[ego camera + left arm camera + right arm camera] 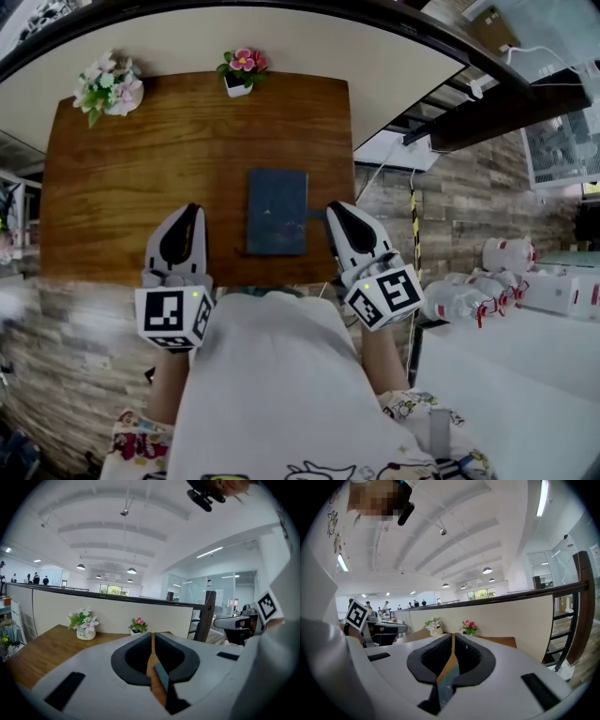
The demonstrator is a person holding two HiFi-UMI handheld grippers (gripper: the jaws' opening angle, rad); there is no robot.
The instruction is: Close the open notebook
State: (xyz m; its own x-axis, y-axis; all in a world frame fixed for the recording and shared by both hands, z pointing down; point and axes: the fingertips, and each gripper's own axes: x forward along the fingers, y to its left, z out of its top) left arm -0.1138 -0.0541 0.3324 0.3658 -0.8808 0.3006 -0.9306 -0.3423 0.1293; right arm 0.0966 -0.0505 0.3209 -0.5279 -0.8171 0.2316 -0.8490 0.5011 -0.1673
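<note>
Left gripper (pixel 190 212): its jaws were pressed together with nothing between them; the notebook lay just to its right.
Notebook (pixel 277 212): it lay closed and flat on the wooden counter (pixel 131 178), dark blue cover up, between the two grippers.
Right gripper (pixel 337 210): its jaws were together and empty; the notebook lay just to its left.

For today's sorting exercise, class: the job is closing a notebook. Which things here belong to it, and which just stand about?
Belongs to the job: blue notebook, lying closed on the table; left gripper, shut; right gripper, shut.
Just standing about: white flower pot; pink flower pot.
</note>
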